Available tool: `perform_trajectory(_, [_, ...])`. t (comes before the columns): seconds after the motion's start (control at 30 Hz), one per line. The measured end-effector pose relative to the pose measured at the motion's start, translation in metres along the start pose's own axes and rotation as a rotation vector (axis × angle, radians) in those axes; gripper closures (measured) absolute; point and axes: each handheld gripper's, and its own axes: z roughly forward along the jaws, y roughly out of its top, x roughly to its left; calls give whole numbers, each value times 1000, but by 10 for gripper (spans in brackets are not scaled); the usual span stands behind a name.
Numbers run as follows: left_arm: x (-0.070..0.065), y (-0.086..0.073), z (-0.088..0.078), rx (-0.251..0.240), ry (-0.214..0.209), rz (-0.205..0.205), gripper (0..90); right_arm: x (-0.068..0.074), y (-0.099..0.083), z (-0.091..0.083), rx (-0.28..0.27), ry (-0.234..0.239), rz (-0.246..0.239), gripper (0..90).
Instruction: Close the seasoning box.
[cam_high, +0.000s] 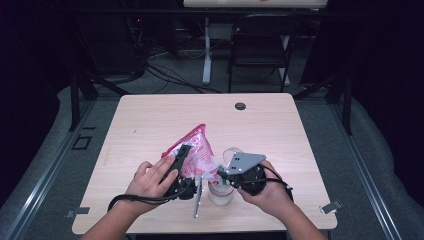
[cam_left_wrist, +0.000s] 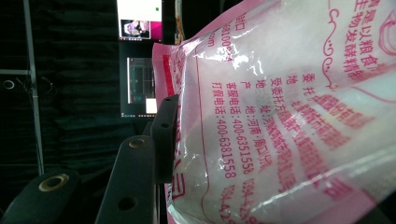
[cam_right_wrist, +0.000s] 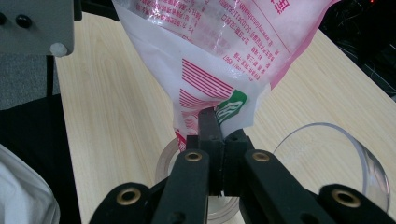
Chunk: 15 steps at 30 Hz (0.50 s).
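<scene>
One pink-and-white bag (cam_high: 196, 149) hangs over the middle of the surface (cam_high: 150, 125), and two grippers hold it: the left gripper (cam_high: 181, 172) on the bag's near left side, the right gripper (cam_high: 223, 172) at its lower corner. Just below the bag stand two clear containers, one jar (cam_high: 220, 194) under the corner and one clear cup (cam_high: 231, 152) beside it. One small black disc (cam_high: 240, 106) lies beyond the bag, and one black chair (cam_high: 260, 45) stands farther back.
</scene>
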Motion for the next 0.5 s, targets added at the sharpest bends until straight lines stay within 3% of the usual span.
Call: perform_trajectory(0.5, [2,0,0,-7,15,12,603,0,0,0,1,-2,-1,900])
